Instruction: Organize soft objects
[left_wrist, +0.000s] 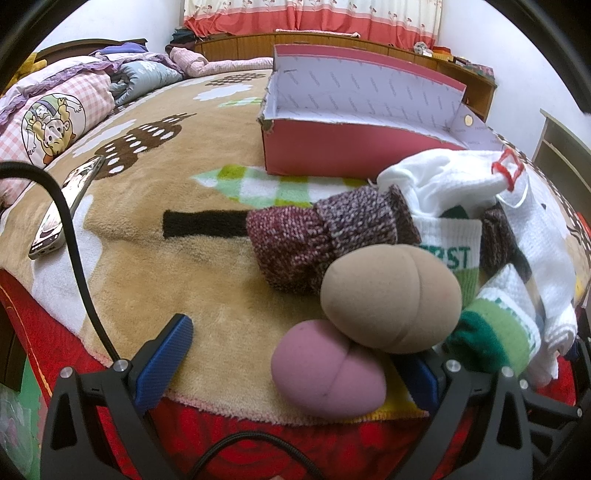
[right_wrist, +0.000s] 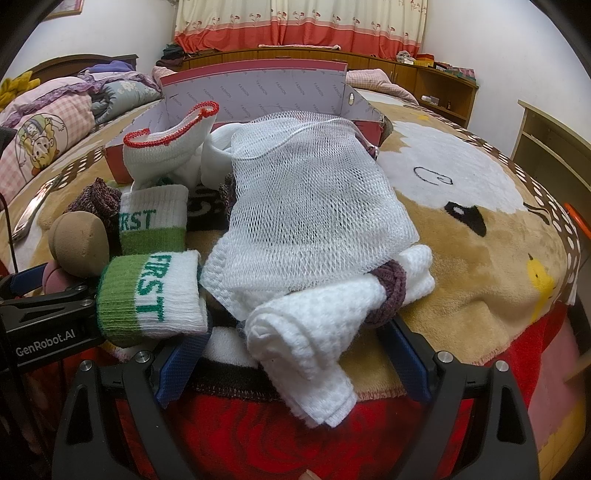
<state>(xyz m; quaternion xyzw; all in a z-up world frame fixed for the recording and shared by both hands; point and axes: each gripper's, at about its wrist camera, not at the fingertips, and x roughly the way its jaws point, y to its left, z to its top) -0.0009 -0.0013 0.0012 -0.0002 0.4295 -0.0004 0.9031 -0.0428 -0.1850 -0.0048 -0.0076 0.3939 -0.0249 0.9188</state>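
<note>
Phone (left_wrist: 64, 208) on patterned blanket (left_wrist: 166, 266); folded quilts (left_wrist: 55, 107) behind.

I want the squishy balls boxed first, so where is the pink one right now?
In the left wrist view the pink ball lies at the blanket's near edge between the open left gripper's fingers, touching the tan ball just behind it.

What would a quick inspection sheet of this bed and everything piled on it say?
Surface: cartoon blanket on a bed.
Job's things: pink pad, tan pad, maroon knit socks, FIRST socks, white mesh bag, rolled white towel; open shoebox empty.
Clutter: phone.
Grippers: left gripper, right gripper, both open.
Cables: black cable.
Surroundings: quilts, curtain.
</note>
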